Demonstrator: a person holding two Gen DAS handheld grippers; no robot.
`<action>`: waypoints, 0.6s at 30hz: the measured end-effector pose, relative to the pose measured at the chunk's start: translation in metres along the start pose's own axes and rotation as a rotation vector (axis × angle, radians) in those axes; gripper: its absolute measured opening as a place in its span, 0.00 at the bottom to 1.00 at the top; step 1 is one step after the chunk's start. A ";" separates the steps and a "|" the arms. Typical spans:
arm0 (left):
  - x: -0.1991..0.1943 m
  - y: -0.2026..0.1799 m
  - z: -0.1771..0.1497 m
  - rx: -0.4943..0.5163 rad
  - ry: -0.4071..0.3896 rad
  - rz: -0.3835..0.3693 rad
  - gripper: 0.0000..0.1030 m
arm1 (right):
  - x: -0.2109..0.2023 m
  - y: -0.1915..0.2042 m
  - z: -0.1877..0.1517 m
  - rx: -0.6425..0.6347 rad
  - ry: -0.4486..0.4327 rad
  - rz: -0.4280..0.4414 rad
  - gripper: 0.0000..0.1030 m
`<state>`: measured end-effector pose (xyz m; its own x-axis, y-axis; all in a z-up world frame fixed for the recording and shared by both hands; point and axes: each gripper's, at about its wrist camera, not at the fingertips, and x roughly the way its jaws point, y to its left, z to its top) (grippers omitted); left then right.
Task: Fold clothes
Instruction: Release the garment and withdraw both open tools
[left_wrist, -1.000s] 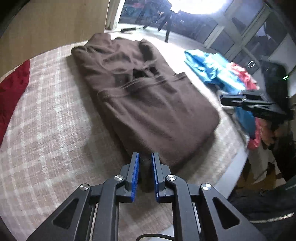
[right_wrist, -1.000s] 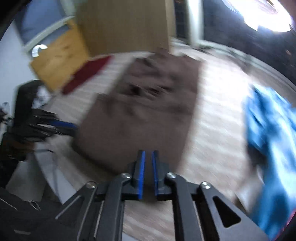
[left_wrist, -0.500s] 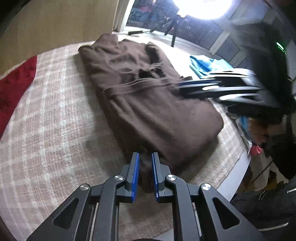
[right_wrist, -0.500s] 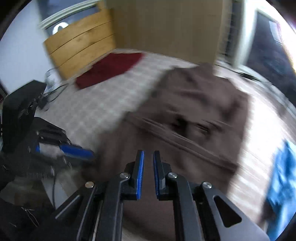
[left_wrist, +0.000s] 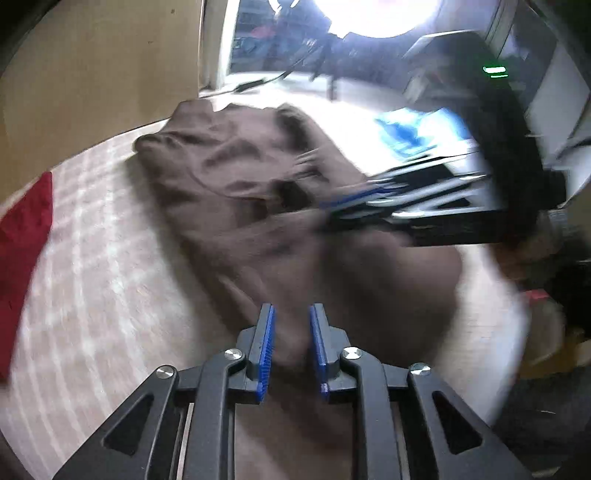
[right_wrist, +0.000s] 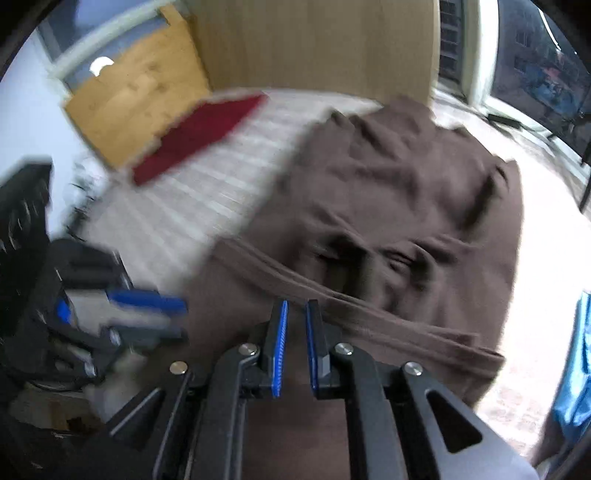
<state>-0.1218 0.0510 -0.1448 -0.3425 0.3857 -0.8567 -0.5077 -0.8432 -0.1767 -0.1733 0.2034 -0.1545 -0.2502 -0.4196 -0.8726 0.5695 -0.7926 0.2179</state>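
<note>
Sweater (right_wrist: 388, 206), brown and half folded, lies on the checked bed (left_wrist: 92, 258); both grippers hover over it, left gripper (left_wrist: 291, 347) and right gripper (right_wrist: 295, 347), fingers nearly together, pinching nothing.

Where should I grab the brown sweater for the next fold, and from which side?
Probably the near bottom edge of the brown sweater, one tool at each near corner, coming down from the near bed side. It lies flat with the collar far away, and the left tool and right tool already point there.
</note>
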 end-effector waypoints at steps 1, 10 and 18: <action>0.007 0.006 0.005 -0.021 0.015 0.016 0.11 | -0.007 -0.013 -0.003 0.050 -0.009 0.026 0.06; 0.017 0.009 0.020 -0.027 0.018 0.006 0.14 | -0.015 -0.071 -0.037 0.198 -0.027 -0.050 0.20; -0.092 0.018 0.051 0.028 -0.048 0.034 0.20 | -0.143 -0.060 -0.030 0.212 -0.127 -0.022 0.28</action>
<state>-0.1396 0.0189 -0.0445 -0.3969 0.3751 -0.8378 -0.5172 -0.8454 -0.1335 -0.1482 0.3243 -0.0562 -0.3647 -0.4427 -0.8192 0.3889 -0.8718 0.2980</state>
